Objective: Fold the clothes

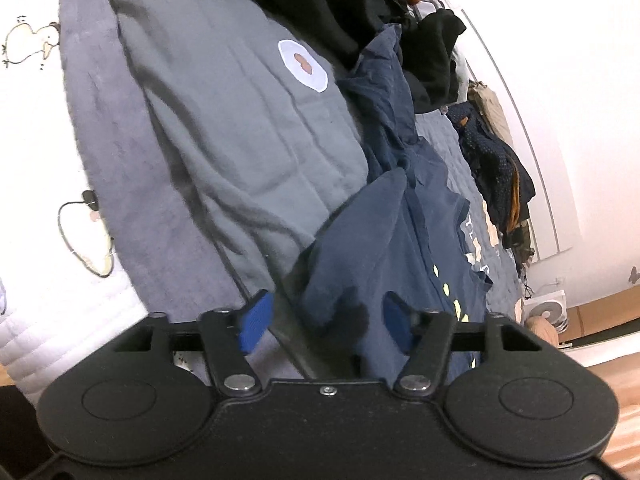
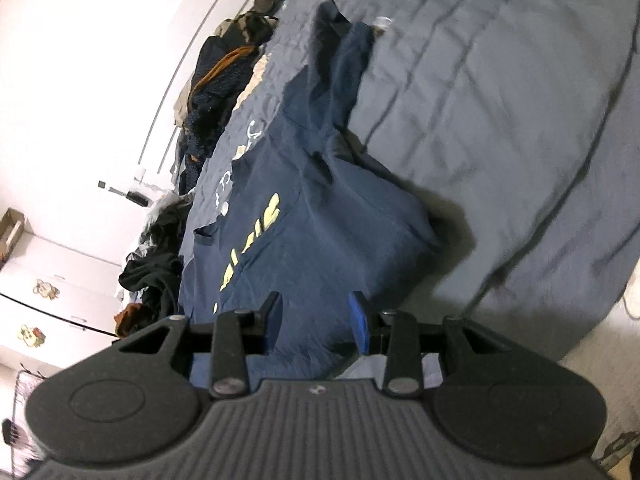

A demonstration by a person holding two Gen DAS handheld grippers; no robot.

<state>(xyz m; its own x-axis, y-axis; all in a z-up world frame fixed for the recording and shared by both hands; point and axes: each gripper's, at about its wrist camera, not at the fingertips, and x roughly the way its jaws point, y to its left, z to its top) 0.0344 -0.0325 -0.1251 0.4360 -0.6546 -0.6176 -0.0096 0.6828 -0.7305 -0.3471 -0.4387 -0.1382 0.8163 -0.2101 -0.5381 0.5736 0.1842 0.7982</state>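
Observation:
A navy T-shirt with yellow lettering lies rumpled on a grey bed cover. One part of it is folded up into a ridge. My left gripper is open and hovers just over the shirt's near edge, with navy cloth showing between its blue pads. The right wrist view shows the same T-shirt, its yellow print facing up. My right gripper is open too, low over the shirt's near hem. I cannot tell whether either gripper touches the cloth.
Dark clothes are heaped at the far end of the bed, and more garments line the white wall. A white round patch marks the grey cover. A white quilt with cartoon drawings lies beside it. Bare grey cover spreads right of the shirt.

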